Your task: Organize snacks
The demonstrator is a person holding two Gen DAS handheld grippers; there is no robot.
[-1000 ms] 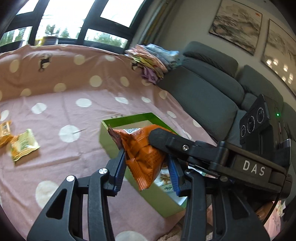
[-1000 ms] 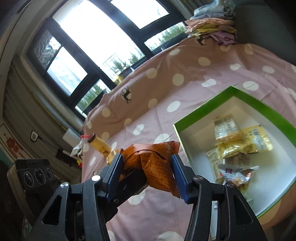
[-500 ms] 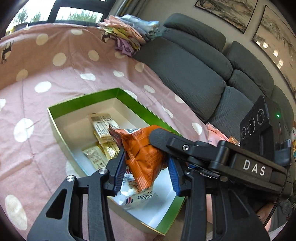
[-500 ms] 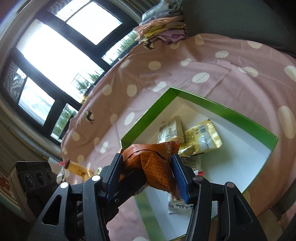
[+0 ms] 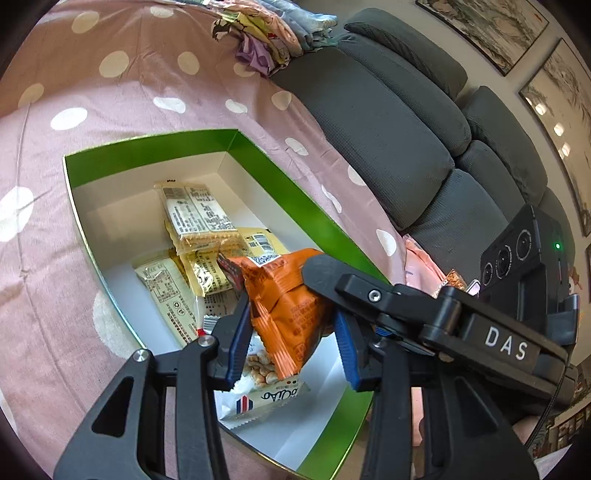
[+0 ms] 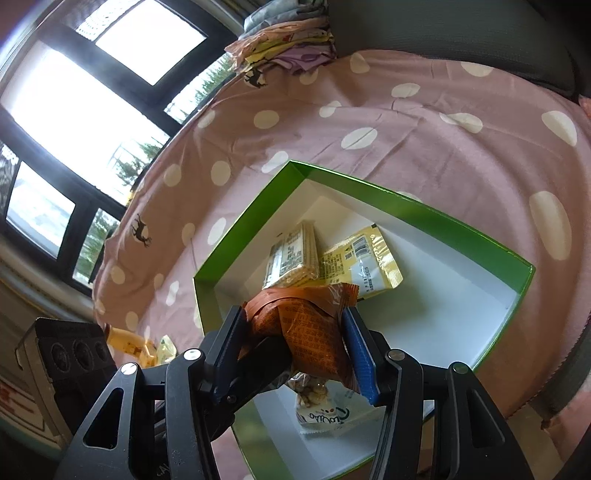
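Observation:
My left gripper (image 5: 291,343) is shut on an orange snack packet (image 5: 288,306) and holds it above the green-rimmed white box (image 5: 147,147). The right gripper's black finger (image 5: 325,269) lies against the same packet from the right. In the right wrist view my right gripper (image 6: 295,347) is shut on the orange packet (image 6: 310,325) over the box (image 6: 406,206), with the other gripper's finger under its left side. Inside the box lie yellow cracker packets (image 5: 195,214) (image 6: 291,258) and a white nut packet (image 5: 262,398) (image 6: 325,413).
The box sits on a pink polka-dot cloth (image 5: 110,92). A grey sofa (image 5: 388,122) runs along the right, with folded clothes (image 5: 266,33) at its far end. A yellow snack (image 6: 129,341) lies on the cloth left of the box.
Both grippers have carried the orange packet from beside the box to over its inside and lower. The grips have not changed.

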